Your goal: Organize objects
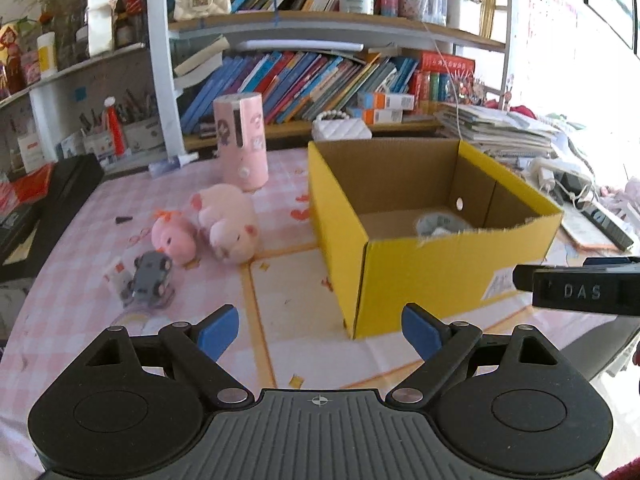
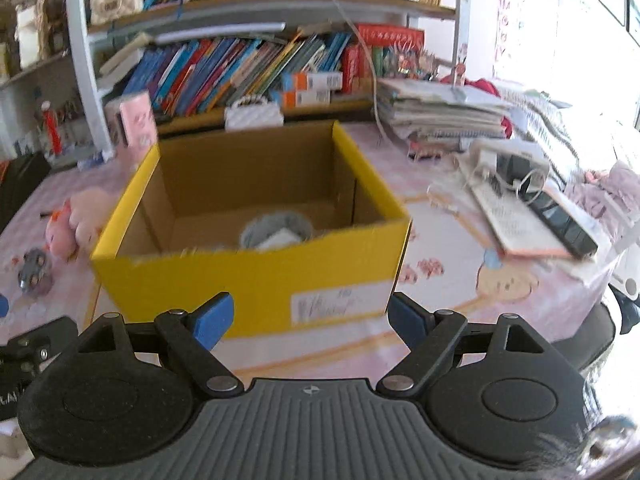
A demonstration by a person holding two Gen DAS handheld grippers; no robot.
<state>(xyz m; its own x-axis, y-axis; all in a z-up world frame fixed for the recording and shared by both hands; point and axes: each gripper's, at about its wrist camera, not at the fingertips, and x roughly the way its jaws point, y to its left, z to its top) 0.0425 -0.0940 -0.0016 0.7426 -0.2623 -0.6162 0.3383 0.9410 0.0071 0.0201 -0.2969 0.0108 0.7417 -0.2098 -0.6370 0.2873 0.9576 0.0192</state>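
Note:
A yellow cardboard box (image 1: 420, 276) stands open on the pink checked tablecloth (image 1: 60, 280). A grey object (image 1: 438, 224) lies on its floor. Left of the box lie a large pink plush pig (image 1: 230, 220), a small pink plush (image 1: 174, 238) and a grey toy car (image 1: 150, 276). My left gripper (image 1: 320, 330) is open and empty above the cloth, near the box's front corner. In the right wrist view my right gripper (image 2: 310, 320) is open and empty just before the box's (image 2: 260, 276) front wall. The grey object (image 2: 276, 232) shows inside.
A pink cylinder (image 1: 242, 140) stands behind the plushes. A white quilted purse (image 1: 340, 128) sits at the bookshelf's foot. Stacked papers (image 2: 444, 112), cables and a black remote (image 2: 560, 224) crowd the table's right side. The right gripper's black body (image 1: 580, 290) enters the left view's right edge.

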